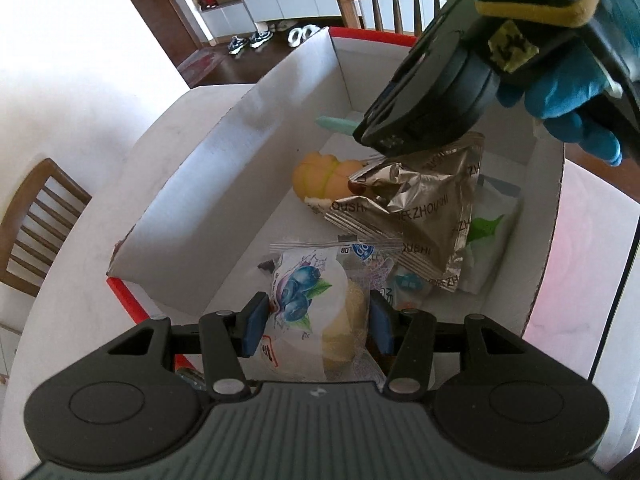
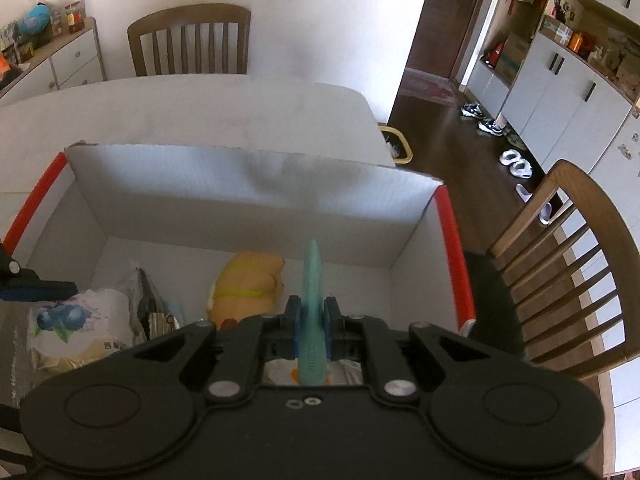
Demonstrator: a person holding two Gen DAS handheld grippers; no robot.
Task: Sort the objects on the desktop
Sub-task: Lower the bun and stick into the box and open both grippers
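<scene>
A white cardboard box with red edges (image 1: 248, 152) (image 2: 240, 200) stands on the white table. My left gripper (image 1: 318, 324) is shut on a blueberry snack packet (image 1: 308, 300) (image 2: 76, 320) just inside the box's near wall. My right gripper (image 2: 312, 320) (image 1: 384, 140), in a blue-gloved hand (image 1: 568, 100), is shut on a slim teal stick (image 2: 311, 292) (image 1: 336, 124) and hangs over the box, pointing down. Inside lie a silver foil packet (image 1: 420, 208), an orange-yellow soft piece (image 1: 320, 180) (image 2: 248, 284) and a white-and-green packet (image 1: 492, 224).
Wooden chairs stand around the table (image 1: 80, 280): one at the far side (image 1: 384, 4), one at the left (image 1: 36, 224), one at the right (image 2: 568, 264) and one behind (image 2: 188, 40). A small bin (image 2: 396, 144) and shoes (image 2: 484, 120) are on the dark floor.
</scene>
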